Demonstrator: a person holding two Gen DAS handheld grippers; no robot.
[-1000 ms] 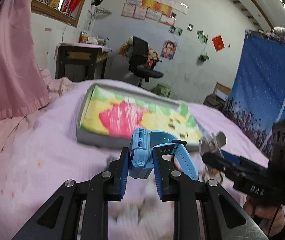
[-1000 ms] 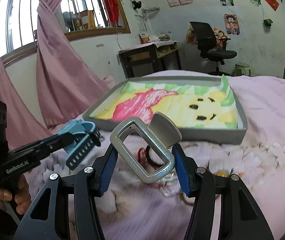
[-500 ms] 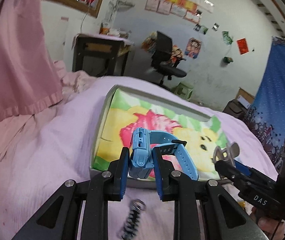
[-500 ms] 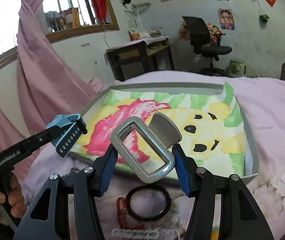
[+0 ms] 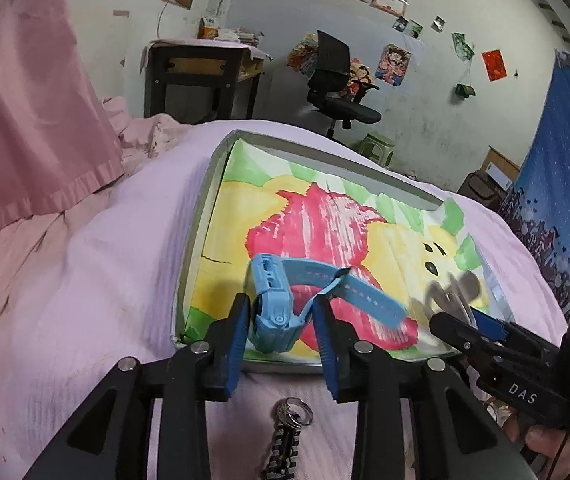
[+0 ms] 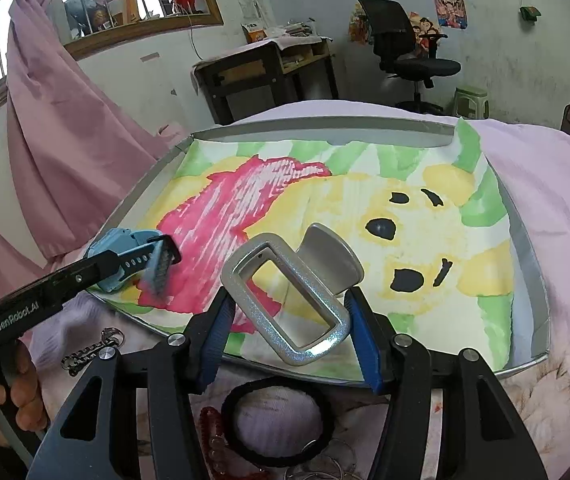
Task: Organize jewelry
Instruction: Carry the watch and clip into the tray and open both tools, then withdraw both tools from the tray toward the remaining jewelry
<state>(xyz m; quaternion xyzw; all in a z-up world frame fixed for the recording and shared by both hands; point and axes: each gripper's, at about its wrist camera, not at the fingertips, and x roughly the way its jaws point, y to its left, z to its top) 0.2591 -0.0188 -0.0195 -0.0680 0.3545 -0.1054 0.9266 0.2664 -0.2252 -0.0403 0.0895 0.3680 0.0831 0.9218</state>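
both wrist views close, angled down, sharing the tray [image 5: 199, 240]

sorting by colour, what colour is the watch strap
Light blue plastic watch, strap included; clearest in the left wrist view.

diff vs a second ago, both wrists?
Both tongs advanced over the tray. The left tongs have just been opening, letting go of the blue watch, which hangs loose between them. Unchanged: the right tongs clamp the silver hair clip.
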